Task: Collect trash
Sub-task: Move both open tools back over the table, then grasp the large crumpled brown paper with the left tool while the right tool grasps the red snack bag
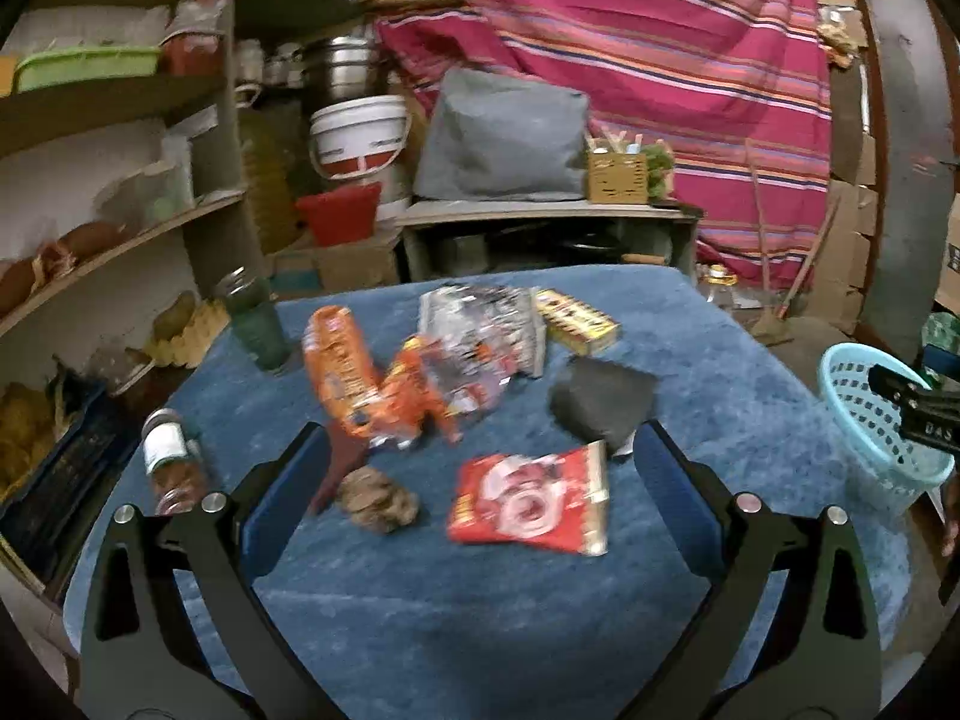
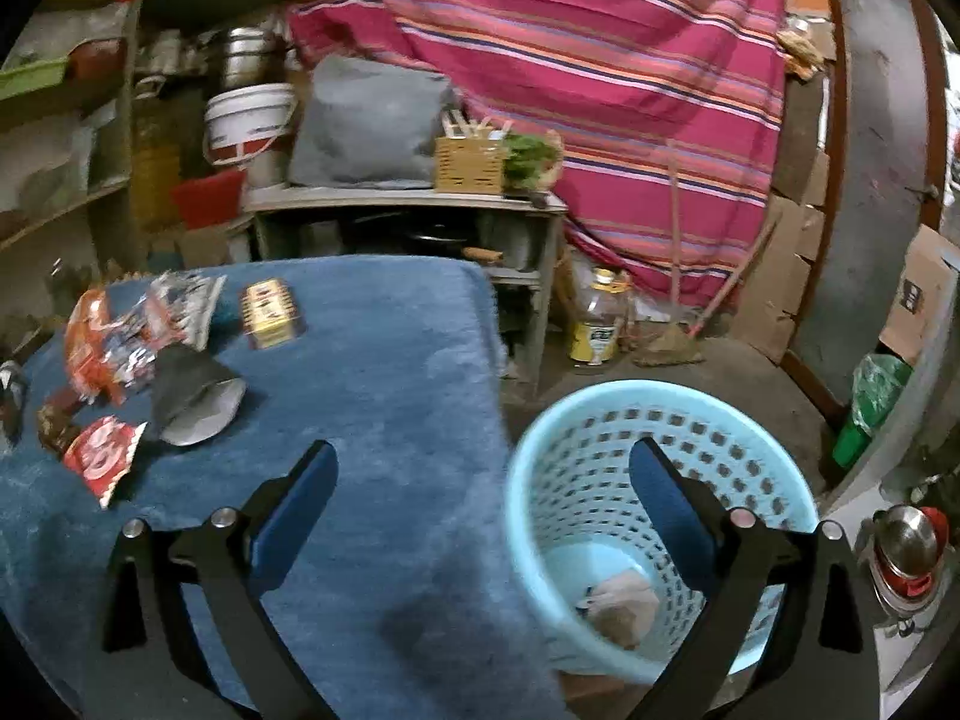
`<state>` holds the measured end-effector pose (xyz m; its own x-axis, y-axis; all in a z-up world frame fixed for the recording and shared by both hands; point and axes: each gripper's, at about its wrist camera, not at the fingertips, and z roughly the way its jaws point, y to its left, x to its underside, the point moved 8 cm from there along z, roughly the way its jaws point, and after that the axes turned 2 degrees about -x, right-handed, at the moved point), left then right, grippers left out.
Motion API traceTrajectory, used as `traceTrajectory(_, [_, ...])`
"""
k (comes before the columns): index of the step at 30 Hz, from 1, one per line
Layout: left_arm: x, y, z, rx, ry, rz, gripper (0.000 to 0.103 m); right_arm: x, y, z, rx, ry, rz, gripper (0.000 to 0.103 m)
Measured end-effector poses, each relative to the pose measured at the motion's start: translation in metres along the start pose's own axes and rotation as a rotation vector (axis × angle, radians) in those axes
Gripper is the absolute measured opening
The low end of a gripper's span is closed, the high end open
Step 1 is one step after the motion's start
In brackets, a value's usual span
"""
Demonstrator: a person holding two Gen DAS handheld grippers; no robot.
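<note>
Trash lies on a blue-covered table [image 1: 480,612]: a red wrapper [image 1: 531,501], a crumpled brown wad [image 1: 378,498], orange packets [image 1: 360,384], a silver printed packet [image 1: 480,330], a yellow box [image 1: 576,321] and a black pouch [image 1: 603,399]. My left gripper [image 1: 483,462] is open above the red wrapper and wad. My right gripper [image 2: 480,474] is open and empty, its fingers straddling the table edge and the light blue basket [image 2: 606,420], which holds a crumpled paper [image 2: 624,603]. The basket [image 1: 870,414] shows at the right in the left wrist view.
A green-tinted jar [image 1: 255,324] and a lying spice jar [image 1: 171,459] are at the table's left. Shelves [image 1: 108,192] stand left. A low cabinet [image 2: 408,228] and striped cloth [image 2: 600,90] are behind. A yellow-labelled jar [image 2: 597,318] stands on the floor.
</note>
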<state>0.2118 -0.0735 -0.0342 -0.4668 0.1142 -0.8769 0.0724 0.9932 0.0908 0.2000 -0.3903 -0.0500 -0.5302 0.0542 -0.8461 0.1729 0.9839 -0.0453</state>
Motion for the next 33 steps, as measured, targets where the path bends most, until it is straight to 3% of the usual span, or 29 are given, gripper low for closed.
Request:
traceTrajectory(10, [0.027, 0.06, 0.021, -0.063, 0.057, -0.067, 0.097, 0.016, 0.065, 0.002, -0.064, 0.03, -0.078, 0.096])
traceTrajectory(17, [0.04, 0.074, 0.032, -0.085, 0.081, -0.055, 0.097, 0.021, 0.085, 0.008, -0.083, 0.049, -0.093, 0.096])
traceTrajectory(33, [0.064, 0.091, 0.061, -0.054, 0.173, -0.127, 0.097, 0.025, 0.107, 0.022, -0.101, 0.063, -0.098, 0.098])
